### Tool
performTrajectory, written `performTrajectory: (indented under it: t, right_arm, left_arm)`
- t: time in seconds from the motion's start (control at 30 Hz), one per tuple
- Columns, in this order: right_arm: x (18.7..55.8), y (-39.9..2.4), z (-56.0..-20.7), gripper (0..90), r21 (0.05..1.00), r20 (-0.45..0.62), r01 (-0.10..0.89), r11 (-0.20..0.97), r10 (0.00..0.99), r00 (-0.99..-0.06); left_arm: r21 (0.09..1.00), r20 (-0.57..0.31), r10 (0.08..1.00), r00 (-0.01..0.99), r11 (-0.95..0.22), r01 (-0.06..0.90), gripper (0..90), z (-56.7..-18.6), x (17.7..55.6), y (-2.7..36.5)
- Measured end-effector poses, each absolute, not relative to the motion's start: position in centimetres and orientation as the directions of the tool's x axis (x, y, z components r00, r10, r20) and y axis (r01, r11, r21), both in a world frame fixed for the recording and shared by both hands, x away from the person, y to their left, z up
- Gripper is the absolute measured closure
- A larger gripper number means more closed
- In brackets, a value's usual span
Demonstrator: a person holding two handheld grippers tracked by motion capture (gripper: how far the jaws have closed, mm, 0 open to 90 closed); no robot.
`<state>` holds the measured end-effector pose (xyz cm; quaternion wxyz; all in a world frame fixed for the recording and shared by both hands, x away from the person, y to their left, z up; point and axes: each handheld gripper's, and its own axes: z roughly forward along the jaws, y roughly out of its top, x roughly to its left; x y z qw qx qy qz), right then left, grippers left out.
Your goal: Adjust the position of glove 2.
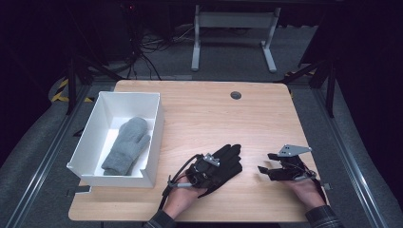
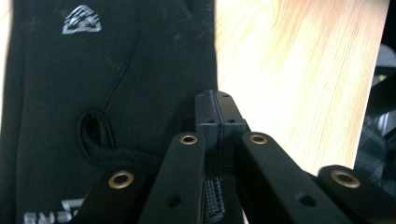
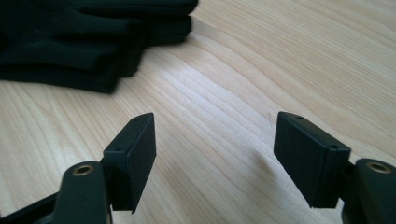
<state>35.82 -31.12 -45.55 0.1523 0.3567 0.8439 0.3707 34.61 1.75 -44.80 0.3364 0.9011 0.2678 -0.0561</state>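
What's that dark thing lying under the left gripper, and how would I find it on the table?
Start at the wooden table and look to its near edge, right of the white box. There lies a black glove, flat, its fingers pointing away from the person. Unlike the grey mitten in the box, it is black and has separate fingers.

Hidden, cropped and unreadable parts

In the high view the left gripper [image 1: 205,167] lies over the black glove [image 1: 227,161], covering its cuff end, and the person's forearms run off the bottom edge. In the left gripper view the glove [image 2: 116,70] is cut off at the top and left, its lower lettering is clipped and unreadable, and whether the closed jaws pinch any fabric cannot be told. In the right gripper view the glove's fingers [image 3: 93,42] leave the frame at top and left.
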Motion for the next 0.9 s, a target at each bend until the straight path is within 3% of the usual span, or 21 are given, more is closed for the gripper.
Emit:
performTrajectory:
  t: [0.27,0.5,0.67,0.77,0.9]
  right_arm:
    - [36.2,-31.2,-46.2,23.2,0.72,-0.002,0.494,0.486,0.715,-0.699]
    - [36.2,-30.9,-46.9,11.7,0.722,-0.032,0.476,0.502,0.712,-0.702]
    - [36.2,-30.9,-47.0,9.6,0.725,-0.03,0.475,0.499,0.712,-0.701]
    - [36.3,-30.9,-47.0,9.0,0.723,-0.031,0.478,0.498,0.715,-0.698]
    - [36.3,-30.9,-47.0,8.9,0.723,-0.031,0.478,0.498,0.715,-0.698]
  left_arm:
    - [0.6,-0.247,0.418,0.874,-0.643,0.476,87.7,-44.3,34.4,2.9]
    - [0.647,-0.13,0.396,0.909,-0.661,0.381,53.6,-42.5,35.4,3.0]
    - [0.634,-0.078,0.42,0.904,-0.679,0.37,33.2,-42.7,36.9,2.4]
    - [0.623,-0.063,0.43,0.901,-0.688,0.372,26.0,-43.4,37.4,1.9]
    - [0.598,-0.049,0.432,0.901,-0.71,0.373,22.8,-44.1,37.8,1.6]
